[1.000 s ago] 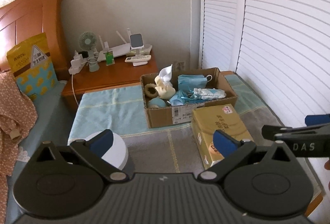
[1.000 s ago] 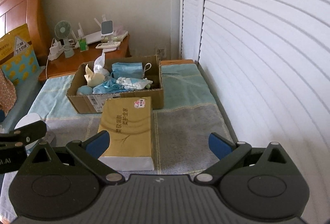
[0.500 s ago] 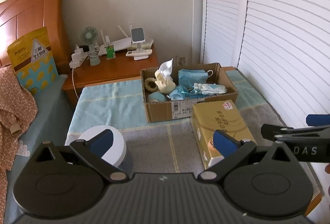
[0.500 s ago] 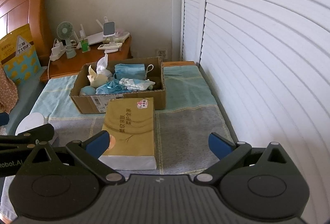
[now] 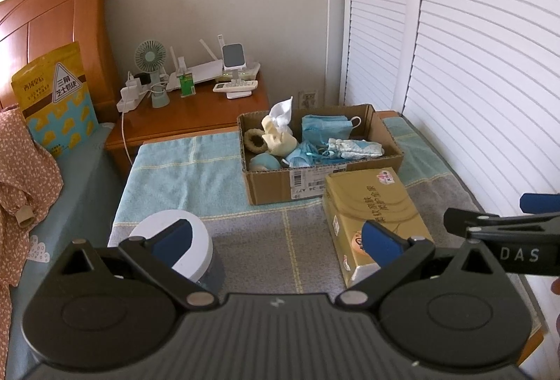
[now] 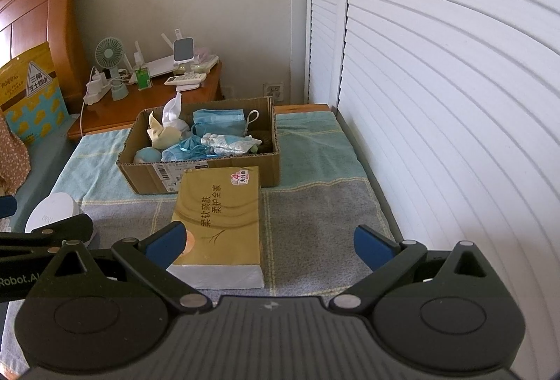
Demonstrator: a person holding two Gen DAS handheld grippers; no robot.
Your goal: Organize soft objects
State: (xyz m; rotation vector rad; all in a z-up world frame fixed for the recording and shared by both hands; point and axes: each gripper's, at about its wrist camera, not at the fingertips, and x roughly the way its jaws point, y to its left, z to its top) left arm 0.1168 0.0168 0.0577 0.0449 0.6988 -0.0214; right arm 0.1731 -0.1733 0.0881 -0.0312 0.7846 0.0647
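Cardboard box [image 5: 316,182]: corrugated, rectangular, open-topped, barcode label on near wall; stood far centre on the surface [image 6: 315,233], a woven blue-and-grey towel with pale yellow grid lines.
Contents: pleated blue face masks [image 5: 325,128], cream plush toy [image 5: 278,142], crumpled white tissue [image 5: 283,110], fuzzy brown ring [image 5: 253,140], patterned soft cloth [image 5: 357,147].
Tissue pack [image 6: 218,222]: glossy gold wrapper, oblong; lay touching the box's near wall.
White round container [image 5: 175,240]: smooth, domed lid; sat near left.
Left tool [image 5: 276,240]: blue-padded fingers spread apart, empty; hovered near of the box, well apart.
Right tool [image 6: 267,243]: fingers likewise apart, empty; left finger over the tissue pack's near corner.
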